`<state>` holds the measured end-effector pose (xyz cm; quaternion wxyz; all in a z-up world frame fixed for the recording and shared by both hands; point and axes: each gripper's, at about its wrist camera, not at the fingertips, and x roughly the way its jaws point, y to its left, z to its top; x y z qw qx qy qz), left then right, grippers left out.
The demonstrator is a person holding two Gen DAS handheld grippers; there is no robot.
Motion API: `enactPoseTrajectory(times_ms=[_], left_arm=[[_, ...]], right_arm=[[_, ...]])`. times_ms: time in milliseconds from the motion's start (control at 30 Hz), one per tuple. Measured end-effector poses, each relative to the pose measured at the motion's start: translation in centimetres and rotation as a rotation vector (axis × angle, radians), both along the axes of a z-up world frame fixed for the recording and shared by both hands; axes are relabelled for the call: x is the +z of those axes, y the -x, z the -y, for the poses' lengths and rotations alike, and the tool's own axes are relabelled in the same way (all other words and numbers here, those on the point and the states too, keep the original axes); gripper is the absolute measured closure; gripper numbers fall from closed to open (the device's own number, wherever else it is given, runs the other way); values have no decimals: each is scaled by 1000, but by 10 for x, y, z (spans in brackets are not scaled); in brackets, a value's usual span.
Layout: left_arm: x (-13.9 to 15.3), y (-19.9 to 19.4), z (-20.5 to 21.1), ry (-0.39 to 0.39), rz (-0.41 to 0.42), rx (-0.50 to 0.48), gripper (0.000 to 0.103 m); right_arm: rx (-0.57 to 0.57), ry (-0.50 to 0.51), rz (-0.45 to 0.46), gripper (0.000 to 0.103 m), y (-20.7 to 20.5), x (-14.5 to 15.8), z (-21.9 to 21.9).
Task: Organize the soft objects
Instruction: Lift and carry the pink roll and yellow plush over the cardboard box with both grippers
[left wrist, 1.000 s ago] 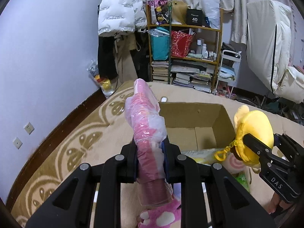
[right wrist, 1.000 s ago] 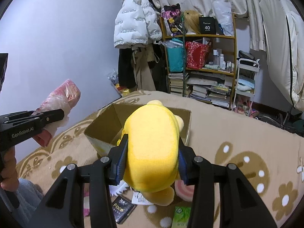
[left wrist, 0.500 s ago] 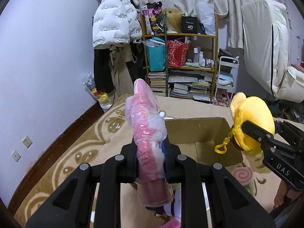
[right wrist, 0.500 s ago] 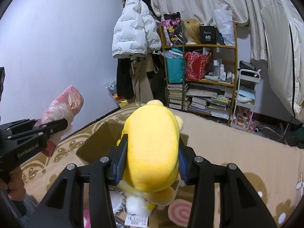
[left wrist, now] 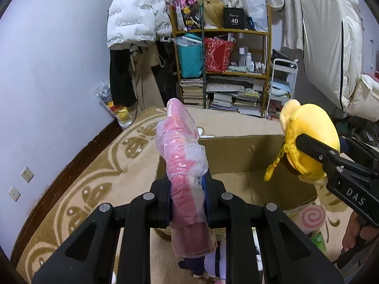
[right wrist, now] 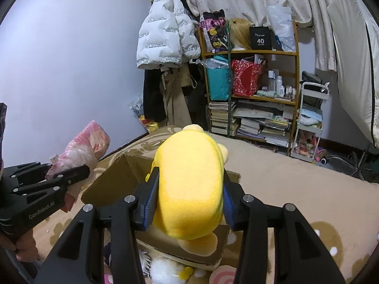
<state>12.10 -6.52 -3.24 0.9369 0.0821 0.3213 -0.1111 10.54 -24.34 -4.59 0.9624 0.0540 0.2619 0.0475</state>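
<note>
My left gripper (left wrist: 188,196) is shut on a pink soft toy wrapped in clear plastic (left wrist: 182,156), held upright over the near left corner of an open cardboard box (left wrist: 236,151). From the right wrist view the same pink toy (right wrist: 80,146) shows at the left in the left gripper (right wrist: 71,177). My right gripper (right wrist: 188,201) is shut on a yellow plush toy (right wrist: 189,189), held above the box (right wrist: 113,177). In the left wrist view the yellow plush (left wrist: 308,139) with its yellow clip hangs over the box's right wall in the right gripper (left wrist: 331,161).
Several small soft items lie on the patterned carpet (left wrist: 94,165) in front of the box, among them a pink swirl plush (left wrist: 310,220) and a white fluffy toy (right wrist: 163,269). A cluttered wooden shelf (left wrist: 222,71) and hanging coats stand at the back wall.
Both grippers have moved forward with their toys, from in front of the box to over it. The box now sits closer and lower in both views.
</note>
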Motion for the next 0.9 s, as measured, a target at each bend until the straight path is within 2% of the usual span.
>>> enactPoseTrajectory(times_ms=[233,767,833,900], left_arm=[[-12,-8,1,-10,-35,3,83],[-36,-25,3,4,-183,-15,79],[-38,-26,2,-5,-194,-8,77],[-39,-25,1,-12,-202,-4,69]], right_arm=[[18,4,-32,54,-7,-16,-6],[39,-24,-110,48,-13,-37,-7],[43,-33,-116,48,-14,-38,-6],[43,-36,-124,48,-15,-39,-6]])
